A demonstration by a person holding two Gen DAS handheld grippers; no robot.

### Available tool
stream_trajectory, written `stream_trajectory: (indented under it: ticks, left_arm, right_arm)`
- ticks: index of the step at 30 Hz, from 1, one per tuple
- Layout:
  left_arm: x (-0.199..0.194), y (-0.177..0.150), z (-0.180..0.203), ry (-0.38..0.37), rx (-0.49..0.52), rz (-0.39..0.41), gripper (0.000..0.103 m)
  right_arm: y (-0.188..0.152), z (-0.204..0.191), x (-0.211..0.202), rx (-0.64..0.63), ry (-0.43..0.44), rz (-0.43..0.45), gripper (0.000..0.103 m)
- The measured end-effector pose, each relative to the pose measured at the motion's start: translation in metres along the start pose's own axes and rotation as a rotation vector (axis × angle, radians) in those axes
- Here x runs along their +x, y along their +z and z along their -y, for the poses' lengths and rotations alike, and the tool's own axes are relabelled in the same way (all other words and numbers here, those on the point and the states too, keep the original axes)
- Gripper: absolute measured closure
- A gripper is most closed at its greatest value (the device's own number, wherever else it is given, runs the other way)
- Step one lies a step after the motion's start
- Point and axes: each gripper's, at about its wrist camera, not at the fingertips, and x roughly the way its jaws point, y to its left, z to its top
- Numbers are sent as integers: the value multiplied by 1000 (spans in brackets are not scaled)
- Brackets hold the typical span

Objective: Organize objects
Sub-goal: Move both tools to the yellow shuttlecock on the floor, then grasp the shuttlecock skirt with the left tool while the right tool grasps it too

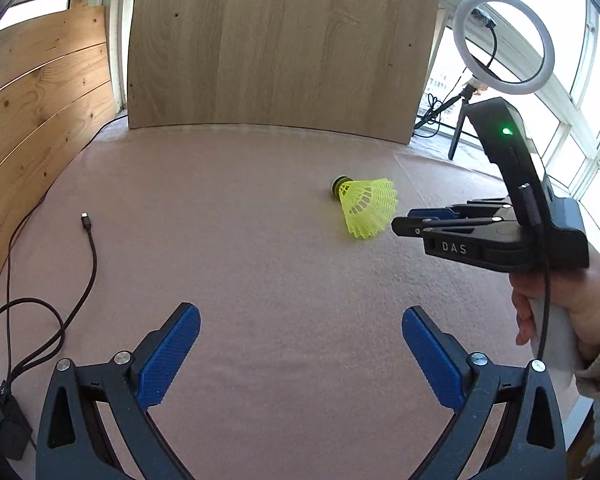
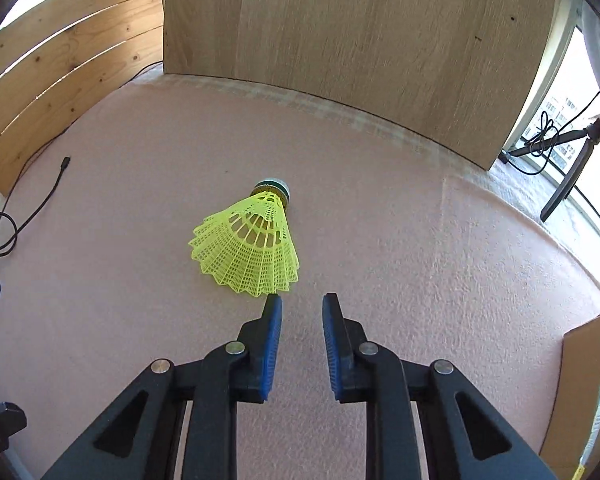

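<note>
A yellow plastic shuttlecock with a dark cork tip lies on its side on the pink cloth; it also shows in the right wrist view. My right gripper is open with a narrow gap and empty, its tips just short of the shuttlecock's skirt; in the left wrist view it sits just right of the shuttlecock. My left gripper is wide open and empty, well in front of the shuttlecock.
A dark USB cable lies on the cloth at left. A wooden board stands at the back, plank panels at left. A ring light on a tripod stands back right. A cardboard box is at right.
</note>
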Motion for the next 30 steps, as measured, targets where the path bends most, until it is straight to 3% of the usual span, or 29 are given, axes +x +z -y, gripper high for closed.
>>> stream_trajectory:
  ticks: [7, 12, 16, 19, 23, 26, 30]
  left_arm:
    - [61, 41, 25, 63, 16, 11, 2]
    - [108, 62, 15, 76, -84, -30, 4]
    - [133, 69, 19, 71, -95, -66, 20]
    - [134, 71, 21, 59, -107, -94, 22]
    - [106, 60, 32, 44, -58, -48, 21]
    - [98, 52, 41, 5, -32, -29, 13]
    - [124, 61, 55, 10, -13, -50, 13]
  right_arm:
    - [6, -6, 7, -65, 51, 44, 84]
    - [10, 12, 21, -19, 73, 43, 84]
    - [13, 20, 25, -12, 80, 60, 84]
    - [16, 23, 30, -15, 90, 55, 84]
    - [15, 30, 24, -1, 135, 51, 84]
    - [14, 36, 12, 3, 166, 64, 84]
    - [16, 41, 9, -18, 182, 53, 84]
